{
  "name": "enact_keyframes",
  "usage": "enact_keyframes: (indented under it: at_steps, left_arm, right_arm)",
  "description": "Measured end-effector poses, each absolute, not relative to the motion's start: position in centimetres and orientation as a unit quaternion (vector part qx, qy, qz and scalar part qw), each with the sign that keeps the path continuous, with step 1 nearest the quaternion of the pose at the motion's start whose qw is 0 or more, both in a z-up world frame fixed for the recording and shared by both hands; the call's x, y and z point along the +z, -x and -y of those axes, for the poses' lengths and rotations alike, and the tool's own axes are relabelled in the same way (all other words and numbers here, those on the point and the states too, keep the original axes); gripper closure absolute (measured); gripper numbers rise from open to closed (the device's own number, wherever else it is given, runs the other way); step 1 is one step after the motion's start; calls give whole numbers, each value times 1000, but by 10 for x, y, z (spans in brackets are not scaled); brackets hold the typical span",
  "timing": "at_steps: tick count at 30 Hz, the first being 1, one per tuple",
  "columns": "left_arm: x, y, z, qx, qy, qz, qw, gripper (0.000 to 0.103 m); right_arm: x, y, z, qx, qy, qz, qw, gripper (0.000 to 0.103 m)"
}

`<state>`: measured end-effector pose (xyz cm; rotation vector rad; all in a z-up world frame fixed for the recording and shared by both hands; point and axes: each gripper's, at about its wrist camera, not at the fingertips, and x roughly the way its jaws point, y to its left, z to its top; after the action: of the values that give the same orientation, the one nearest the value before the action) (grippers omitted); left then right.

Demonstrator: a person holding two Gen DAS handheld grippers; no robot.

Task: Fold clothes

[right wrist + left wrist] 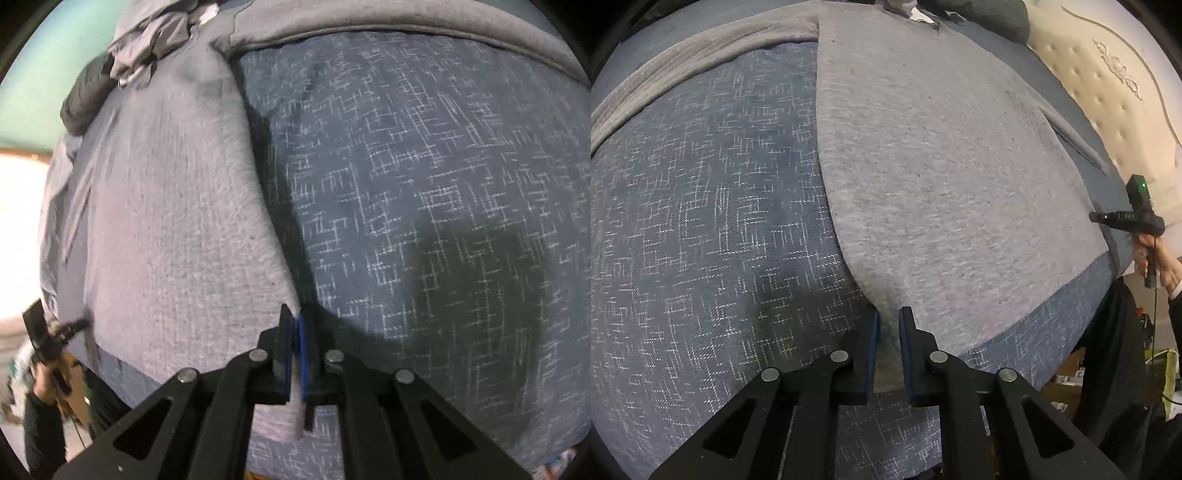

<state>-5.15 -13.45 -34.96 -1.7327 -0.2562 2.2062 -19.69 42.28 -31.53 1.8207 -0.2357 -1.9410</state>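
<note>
Now we are holding a grey garment [945, 177] that is lying flat on the bed [713, 206], whose blue cover with a white crosshatch print is showing all around it. We are taking the garment's near hem, the edge closest to us, as our landmark.

At one corner of that hem, the left gripper [888, 314] is straddling the cloth with its jaws standing narrow: fabric is lying between the blue pads, but a small gap is showing on either side, so we are judging the pinch as loose or not yet made. At the opposite corner of the same hem, the right gripper [294, 314] is clamping its jaws nearly together on the corner, with a strip of grey cloth running down between the pads.

From the hem the garment is stretching straight away from both grippers, its long axis running toward the pile of other clothes [155, 33] at the far end of the bed. A grey blanket [687, 62] is lying bunched beyond the garment's side edge.

Since each hand is sitting at its own corner, neither is nearer than the other; we are judging that the coming move is carrying the hem away from us along that long axis toward the far edge, once the left jaws are gripping firmly.
</note>
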Motion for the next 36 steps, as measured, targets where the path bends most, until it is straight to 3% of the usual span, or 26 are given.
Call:
enact_keyframes:
  at_steps: [6,7,9,12,19,20,22,24,33,36]
  left_arm:
    - [-343,49,144,770,607,100,169,91]
    - [-341,49,148,769,608,100,169,90]
    - [-342,53,145,767,611,99,168,90]
    - [-345,54,142,766,614,98,165,89]
    - [-352,53,146,761,620,104,162,90]
    - [-351,53,147,761,620,102,164,90]
    - [-347,53,148,762,618,98,168,100]
    - [-341,52,150,765,614,94,169,100]
    - [-310,35,159,774,602,82,177,100]
    - [-299,31,159,778,597,75,182,100]
  right_arm:
    - [-303,197,-433,-706,-657,51,259,96]
    - [-301,196,-434,-705,-658,43,261,94]
    - [-301,190,-424,-701,-660,34,266,77]
    - [-303,180,-418,-690,-670,19,273,74]
    - [-319,166,-408,-677,-680,-13,283,75]
    - [-321,166,-409,-677,-680,-14,283,81]
    - [-322,167,-409,-676,-678,-17,287,90]
    - [-318,167,-408,-677,-674,-23,293,97]
    - [-264,155,-417,-694,-648,-36,310,99]
    - [-271,155,-427,-700,-641,-35,314,99]
